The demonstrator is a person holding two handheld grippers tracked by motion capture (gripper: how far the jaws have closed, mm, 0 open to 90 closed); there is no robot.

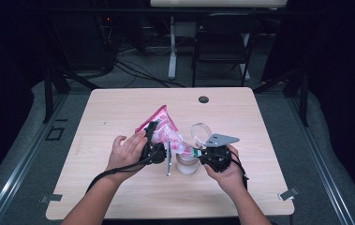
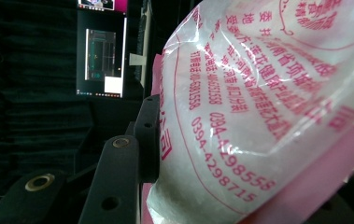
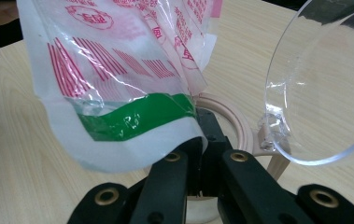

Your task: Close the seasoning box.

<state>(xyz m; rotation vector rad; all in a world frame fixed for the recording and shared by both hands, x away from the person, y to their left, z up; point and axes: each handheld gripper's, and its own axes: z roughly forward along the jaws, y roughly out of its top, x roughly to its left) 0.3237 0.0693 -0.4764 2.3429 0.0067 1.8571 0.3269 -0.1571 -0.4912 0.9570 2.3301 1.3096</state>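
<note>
While the left gripper (image 1: pixel 152 133) clamps the pink bag (image 1: pixel 163 129) mid-frame and the closed right gripper (image 1: pixel 197 152) pinches its corner over the open jar (image 1: pixel 187 164), tilting risks spilling granules onto the desk (image 1: pixel 119 108).

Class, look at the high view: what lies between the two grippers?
In the high view, the pink bag spans from the left gripper to the right gripper, over the open jar; its clear lid stands up behind.
</note>
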